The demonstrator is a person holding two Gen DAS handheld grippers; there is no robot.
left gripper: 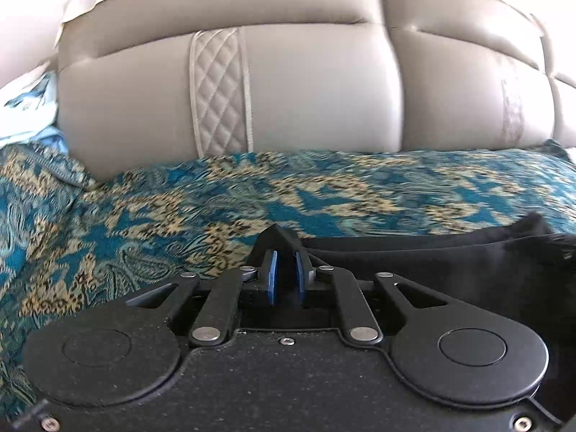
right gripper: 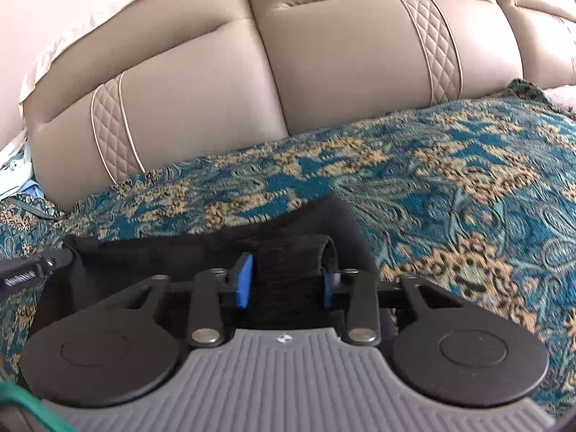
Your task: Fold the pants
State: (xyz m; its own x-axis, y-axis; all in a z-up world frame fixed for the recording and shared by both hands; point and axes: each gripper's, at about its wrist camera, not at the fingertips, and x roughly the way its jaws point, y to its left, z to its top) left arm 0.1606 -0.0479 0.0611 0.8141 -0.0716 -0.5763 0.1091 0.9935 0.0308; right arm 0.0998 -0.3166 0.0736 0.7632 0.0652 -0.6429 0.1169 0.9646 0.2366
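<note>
1. My left gripper pinched a peak of the black pants at lower centre.
2. My right gripper clasped a bunched fold of the pants, lying on the patterned cover.

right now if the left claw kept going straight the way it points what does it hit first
Most likely the patterned bedspread just past the tips of the left claw, which is shut on the black pants. Beyond that stands the padded beige headboard. Depth is hard to judge here.
</note>
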